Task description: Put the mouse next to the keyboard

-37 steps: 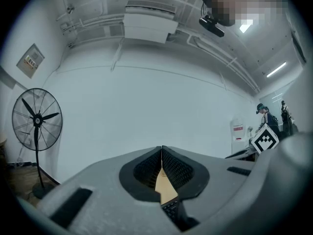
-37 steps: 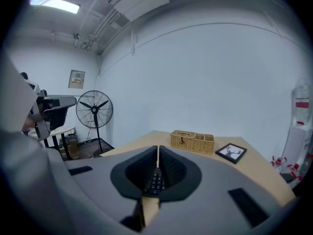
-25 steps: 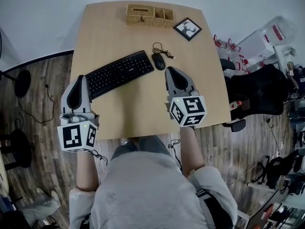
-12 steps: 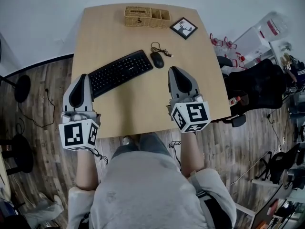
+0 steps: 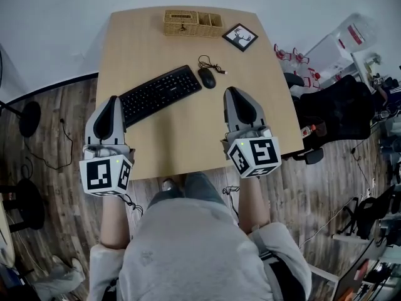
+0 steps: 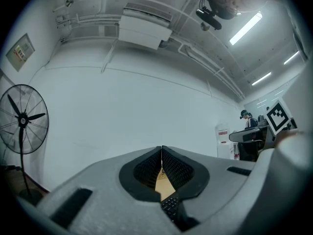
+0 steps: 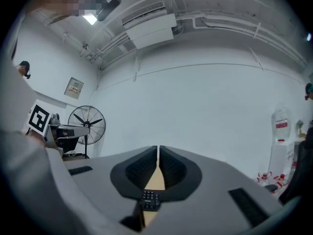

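Mouse (image 5: 207, 78) lies on the wooden table (image 5: 182, 143) in the upper middle of the head view. It sits just beside the right end of the black keyboard (image 5: 161, 95), with a narrow strip of bare wood between the two. Its cable (image 5: 213, 63) is bunched in a loose coil just above it.

The right gripper (image 5: 231, 91) sits below and to the right of the mouse, near it but apart. It is clenched on nothing. In the right gripper view its two ribbed jaws meet along one thin seam (image 7: 158, 153), and only a sliver of table and a corner of the keyboard show beneath them.

The left gripper (image 5: 113, 99) is at the left edge of the table, by the keyboard's left end. It is clenched and empty too, and in the left gripper view its jaws press together (image 6: 162, 153).

A wicker basket (image 5: 192, 22) and a small framed picture (image 5: 240, 37) stand along the top edge of the table. A black office chair (image 5: 332, 118) is at the right of the frame. A standing fan (image 6: 22, 119) shows at the left of the left gripper view.
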{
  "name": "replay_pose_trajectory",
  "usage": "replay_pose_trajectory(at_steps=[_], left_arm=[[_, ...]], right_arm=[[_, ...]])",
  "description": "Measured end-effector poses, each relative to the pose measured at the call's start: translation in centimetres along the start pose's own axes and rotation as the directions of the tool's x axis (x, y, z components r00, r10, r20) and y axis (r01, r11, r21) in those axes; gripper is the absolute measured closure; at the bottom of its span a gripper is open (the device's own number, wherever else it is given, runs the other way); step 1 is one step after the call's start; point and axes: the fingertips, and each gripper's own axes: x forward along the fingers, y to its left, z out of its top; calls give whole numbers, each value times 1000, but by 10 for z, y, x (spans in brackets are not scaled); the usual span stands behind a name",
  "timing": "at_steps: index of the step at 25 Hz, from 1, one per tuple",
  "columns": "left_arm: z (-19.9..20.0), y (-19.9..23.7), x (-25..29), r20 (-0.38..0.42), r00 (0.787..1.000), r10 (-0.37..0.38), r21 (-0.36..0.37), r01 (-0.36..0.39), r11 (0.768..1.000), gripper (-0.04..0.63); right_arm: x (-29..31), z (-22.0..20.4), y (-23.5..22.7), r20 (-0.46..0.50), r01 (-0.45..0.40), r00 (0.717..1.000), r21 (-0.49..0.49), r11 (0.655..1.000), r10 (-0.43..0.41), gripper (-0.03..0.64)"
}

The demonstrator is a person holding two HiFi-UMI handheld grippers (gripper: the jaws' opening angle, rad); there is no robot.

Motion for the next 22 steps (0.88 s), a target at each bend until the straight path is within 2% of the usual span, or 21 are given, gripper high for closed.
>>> replay_pose_trajectory(at_steps=[22], left_arm=[[0,-4,1,7,1000,-15,-14,16,1000,584]], right_arm=[[-6,6,3,20,24,1000,-20,1000,-23,598]])
